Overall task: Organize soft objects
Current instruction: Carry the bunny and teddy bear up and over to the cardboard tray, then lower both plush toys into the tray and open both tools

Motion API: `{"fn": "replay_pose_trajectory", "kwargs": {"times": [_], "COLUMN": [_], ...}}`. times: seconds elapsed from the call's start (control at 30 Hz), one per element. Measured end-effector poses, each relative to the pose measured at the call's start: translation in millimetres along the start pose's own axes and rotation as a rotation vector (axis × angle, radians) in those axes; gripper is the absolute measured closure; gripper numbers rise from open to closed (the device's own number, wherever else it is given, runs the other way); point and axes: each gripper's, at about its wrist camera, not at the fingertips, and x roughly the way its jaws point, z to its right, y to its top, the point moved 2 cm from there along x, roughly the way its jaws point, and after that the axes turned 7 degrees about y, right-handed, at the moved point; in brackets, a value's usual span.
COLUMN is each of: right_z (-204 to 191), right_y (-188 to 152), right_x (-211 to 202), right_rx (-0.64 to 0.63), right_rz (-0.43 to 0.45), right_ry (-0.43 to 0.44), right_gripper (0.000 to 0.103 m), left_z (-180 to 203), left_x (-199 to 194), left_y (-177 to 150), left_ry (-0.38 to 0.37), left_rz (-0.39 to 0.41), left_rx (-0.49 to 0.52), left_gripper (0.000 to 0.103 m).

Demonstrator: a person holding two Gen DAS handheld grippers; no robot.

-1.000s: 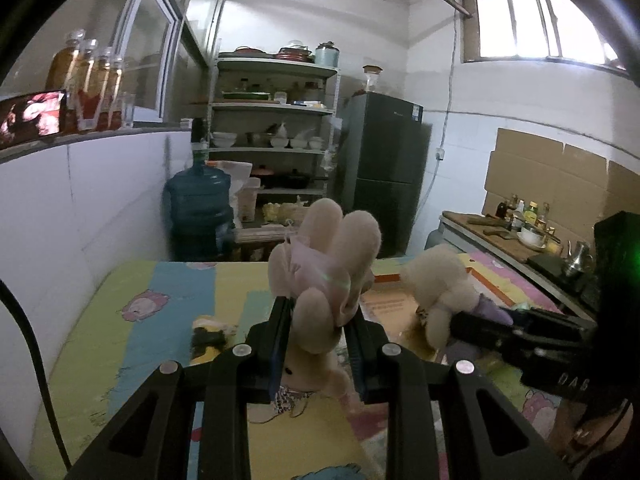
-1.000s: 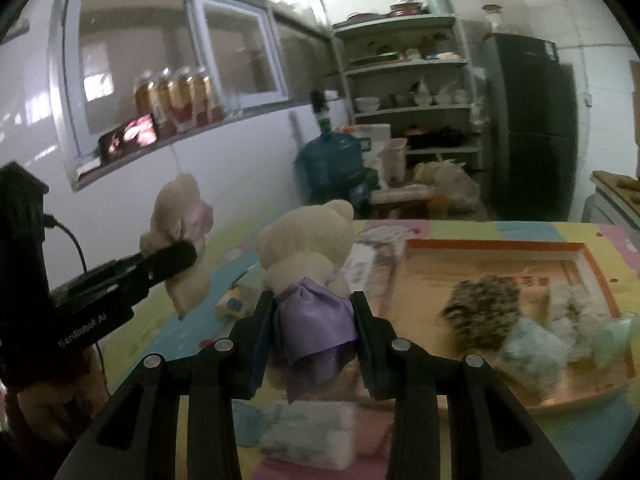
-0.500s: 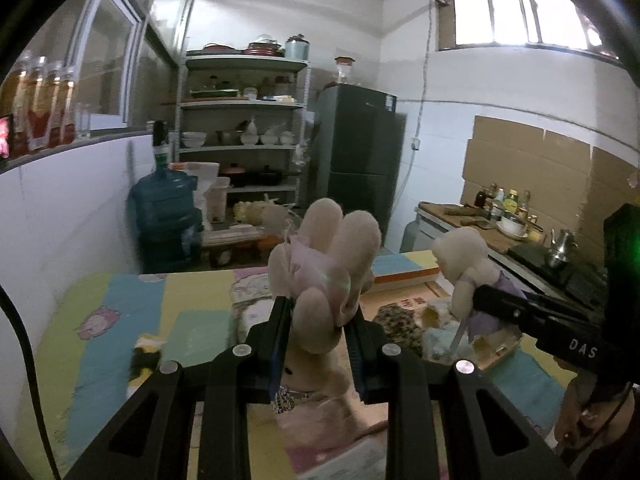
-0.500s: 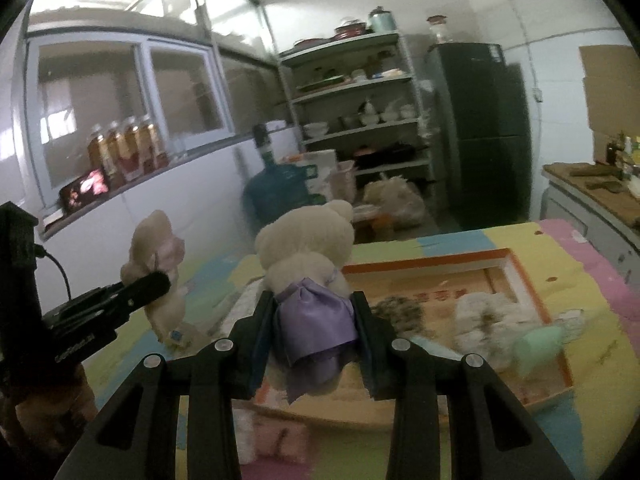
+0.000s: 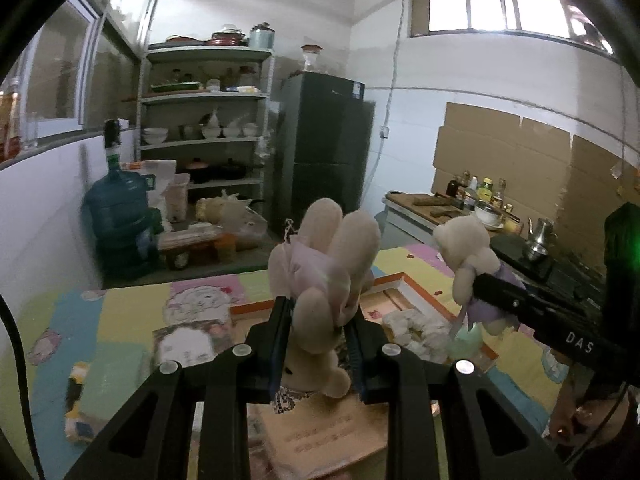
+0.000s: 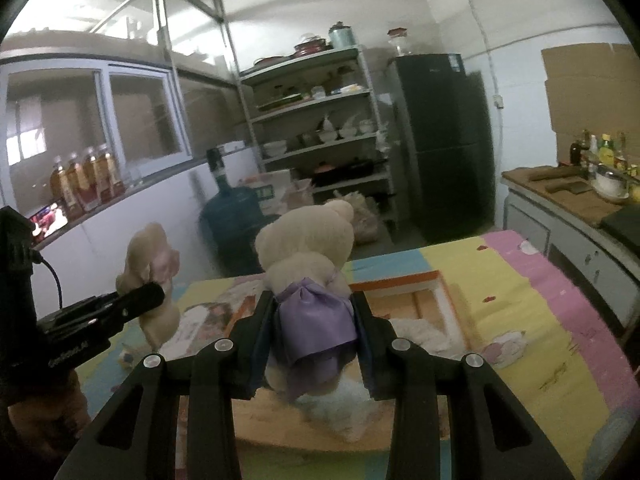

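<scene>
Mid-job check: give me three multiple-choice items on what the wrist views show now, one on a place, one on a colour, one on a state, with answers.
1. Where are the soft items already sorted?
A. in the orange-rimmed tray
B. on the shelf
C. on the counter

2. What colour is the dress on the bear in the right gripper?
A. red
B. purple
C. green

3. What is the left gripper doing?
A. open and empty
B. shut on a plush toy
C. resting on the mat

Answers:
1 A: fluffy white pieces lie inside the orange-rimmed tray.
2 B: the teddy bear between the right gripper fingers wears a purple dress.
3 B: the left gripper fingers clamp the plush toy in a pink dress, held in the air.
</scene>
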Motion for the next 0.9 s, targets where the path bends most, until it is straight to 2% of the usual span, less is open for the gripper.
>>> {"fn": "replay_pose_trajectory", "kwargs": {"times": [0.2, 0.47, 0.9], "right_z": [25.8, 58.7, 87.8], "right_y": [10.5, 18.6, 9.3], "right_x": [7.7, 32.7, 88.1], "right_rx": [-0.002, 0.017, 0.053], "right_rz": [-0.004, -0.044, -0.174], "right_ry": [-0.027, -0.028, -0.025], "right_gripper": [0.065, 0.065, 0.064], "left_z": [24.3, 48.7, 71.4], "left_x": [29.4, 76.9, 147.9], "left_y": [6.3, 6.7, -3.0], "left_ry": [-0.02, -0.03, -0.047], "left_rz": [-0.026, -0.1, -0.236], "left_rx": [0.01, 0.007, 0.004], "left_gripper": [0.075, 0.075, 0.075]}}
